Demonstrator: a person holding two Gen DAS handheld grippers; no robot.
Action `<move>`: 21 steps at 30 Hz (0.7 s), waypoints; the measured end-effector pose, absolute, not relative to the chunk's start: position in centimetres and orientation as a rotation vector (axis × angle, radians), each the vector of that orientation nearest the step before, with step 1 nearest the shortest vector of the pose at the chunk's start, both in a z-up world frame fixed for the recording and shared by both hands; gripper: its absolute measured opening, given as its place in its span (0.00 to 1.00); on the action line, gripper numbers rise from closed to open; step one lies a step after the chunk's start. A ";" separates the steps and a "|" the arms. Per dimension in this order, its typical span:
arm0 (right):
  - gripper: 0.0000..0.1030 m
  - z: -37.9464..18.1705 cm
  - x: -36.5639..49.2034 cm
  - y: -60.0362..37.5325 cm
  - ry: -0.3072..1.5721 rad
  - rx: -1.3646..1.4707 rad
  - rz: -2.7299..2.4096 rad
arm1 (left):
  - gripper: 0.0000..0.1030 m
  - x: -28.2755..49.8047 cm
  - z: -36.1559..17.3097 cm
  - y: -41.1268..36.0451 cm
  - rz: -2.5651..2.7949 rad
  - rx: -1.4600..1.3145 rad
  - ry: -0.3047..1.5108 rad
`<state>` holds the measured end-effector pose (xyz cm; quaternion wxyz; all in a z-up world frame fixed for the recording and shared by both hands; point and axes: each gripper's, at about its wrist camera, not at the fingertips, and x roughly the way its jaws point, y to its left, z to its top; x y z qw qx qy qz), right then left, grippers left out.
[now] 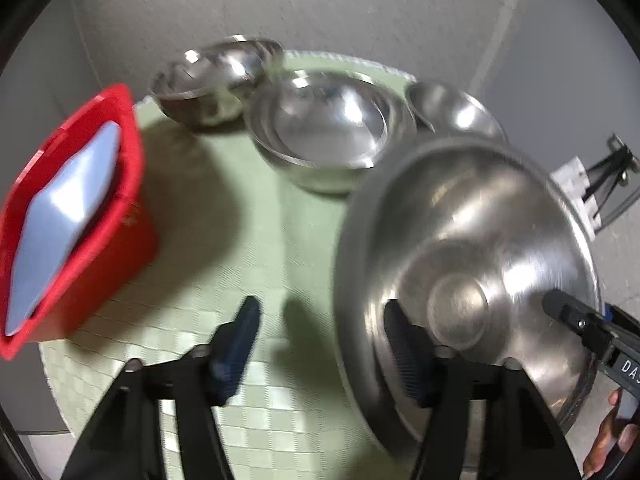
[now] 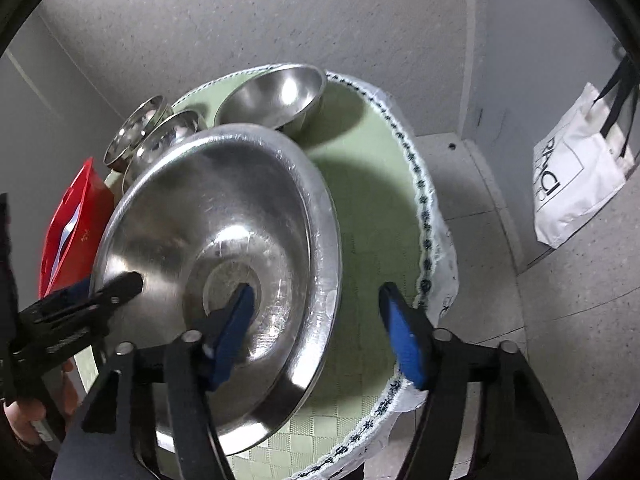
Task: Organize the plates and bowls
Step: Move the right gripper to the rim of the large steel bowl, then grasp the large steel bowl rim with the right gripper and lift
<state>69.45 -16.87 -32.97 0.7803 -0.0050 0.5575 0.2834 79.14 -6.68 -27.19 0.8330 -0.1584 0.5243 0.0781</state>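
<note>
Round desk (image 2: 360,152) under a green checked cloth with a patterned trim along its right edge; the cloth hangs over the rim there, floor right beyond.

Large steel plate (image 2: 224,240), wide-rimmed and dished, sits on the near right part of the desk, its near rim close to the desk edge. It looks tilted, but I cannot tell for certain.

Left gripper (image 1: 320,344): fingers (image 1: 240,344) part-way apart. The right one lies against the plate's left side, the left one over bare cloth. Whether the plate's rim is pinched I cannot tell.

Right gripper (image 2: 320,332): fingers (image 2: 232,332) likewise part-way apart. The left one lies over the plate's centre, the right one beyond its right rim over open cloth. They straddle the rim; no firm pinch shows.

Open room: bare cloth in the middle of the desk, between the plate and the red container, and a strip to the plate's right.

Containers: red container (image 1: 80,216) at the left edge, holding a pale blue-grey flat piece (image 1: 68,208). At the back, a nested bowl stack (image 1: 324,128), a second pair of bowls (image 1: 212,80) to its left, and a single bowl (image 1: 456,112) to the right, all steel, nothing else seen inside.

White tote bag (image 2: 580,168) hangs off the wall to the right, well apart from the desk.
</note>
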 end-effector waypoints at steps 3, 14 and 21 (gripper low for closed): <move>0.37 -33.6 69.6 -16.8 1.228 -0.010 0.642 | 0.29 79.5 -27.4 -7.4 0.128 -0.329 1.123; 0.18 -33.8 69.3 -16.4 1.217 -0.021 0.707 | 0.07 79.6 -27.4 -9.0 0.067 -0.263 1.105; 0.18 -32.4 68.3 -16.8 1.183 -0.023 0.707 | 0.07 79.7 -27.1 -9.5 0.067 -0.242 1.064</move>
